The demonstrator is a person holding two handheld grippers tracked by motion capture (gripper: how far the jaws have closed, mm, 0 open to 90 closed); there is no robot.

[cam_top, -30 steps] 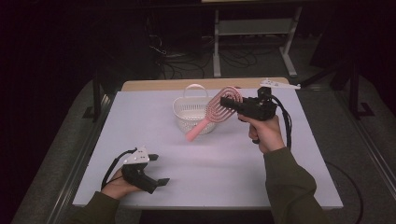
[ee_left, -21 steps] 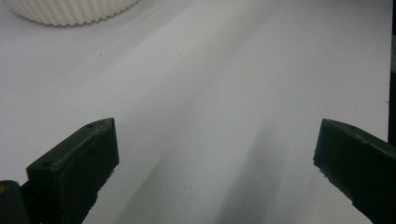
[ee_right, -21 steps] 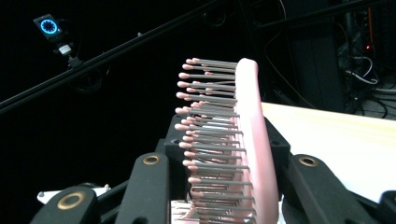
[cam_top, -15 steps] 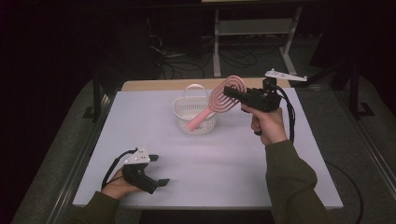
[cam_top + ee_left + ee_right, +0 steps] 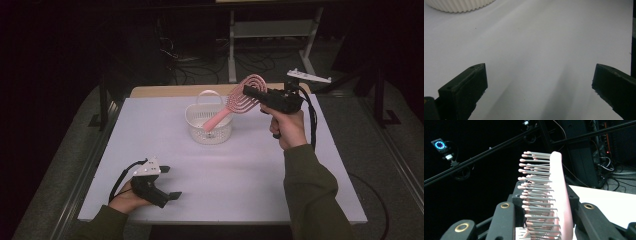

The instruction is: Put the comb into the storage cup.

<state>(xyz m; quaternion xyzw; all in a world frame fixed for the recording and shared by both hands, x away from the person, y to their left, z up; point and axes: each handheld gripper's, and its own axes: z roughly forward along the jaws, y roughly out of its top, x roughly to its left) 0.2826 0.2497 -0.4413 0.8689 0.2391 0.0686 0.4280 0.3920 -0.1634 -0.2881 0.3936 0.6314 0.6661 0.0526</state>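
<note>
R gripper [image 5: 248,91] is clenched on the pink brush [image 5: 235,102] by its head, held up in the air over the far right part of the table [image 5: 250,165]. Brush tilts: head high at the jaws, handle slanting down-left w/ its end over or just inside the white basket [image 5: 208,125]; can't tell if it touches the rim. In the right gripper view the brush [image 5: 549,197] sits edge-on between the two jaws, bristles pointing left, pink back to the right, both jaws pressed on it. Basket stands upright near table centre toward the far edge, handle loop up. L gripper [image 5: 170,182] rests low at the near left corner, well apart from basket and brush, in the person's hand [image 5: 127,200]. In the left gripper view its jaws stand wide apart, released, nothing between them but bare tabletop; the basket's ribbed wall [image 5: 459,5] shows top left.
</note>
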